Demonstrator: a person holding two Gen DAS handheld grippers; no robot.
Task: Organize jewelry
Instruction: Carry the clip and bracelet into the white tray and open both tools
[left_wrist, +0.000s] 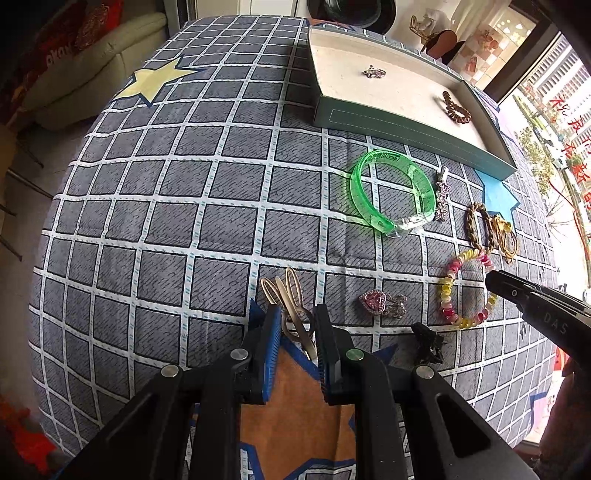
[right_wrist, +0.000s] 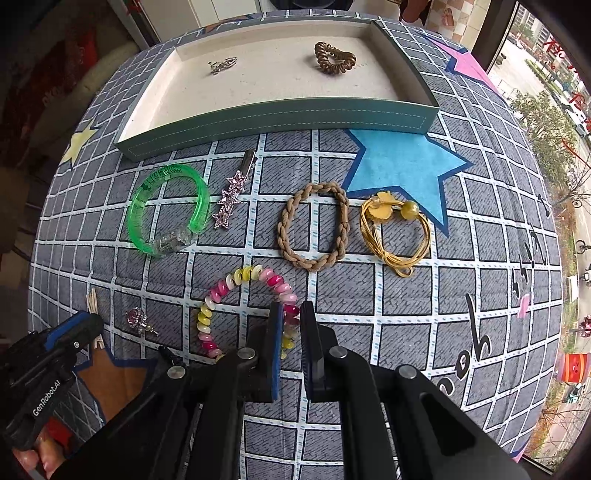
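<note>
The left gripper (left_wrist: 295, 314) has its jaws apart around the beige hair clips (left_wrist: 286, 295), whose long axis runs toward 12 o'clock, roughly in line with the fingers. The right gripper (right_wrist: 291, 314) has its jaws narrowly apart, straddling the near right arc of the pink-and-yellow spiral bracelet (right_wrist: 240, 306); whether they touch it I cannot tell. The tray (right_wrist: 277, 114) lies at 12 o'clock across the table (right_wrist: 406, 295), already holding a silver brooch (right_wrist: 221, 65) and a brown scrunchie (right_wrist: 334, 57). In the way between stand the green bangle (right_wrist: 166, 210), star clip (right_wrist: 231, 199), braided band (right_wrist: 314, 225) and yellow hair tie (right_wrist: 397, 229). The heart brooch (left_wrist: 380, 302) sits at 3 o'clock from the left jaws.
</note>
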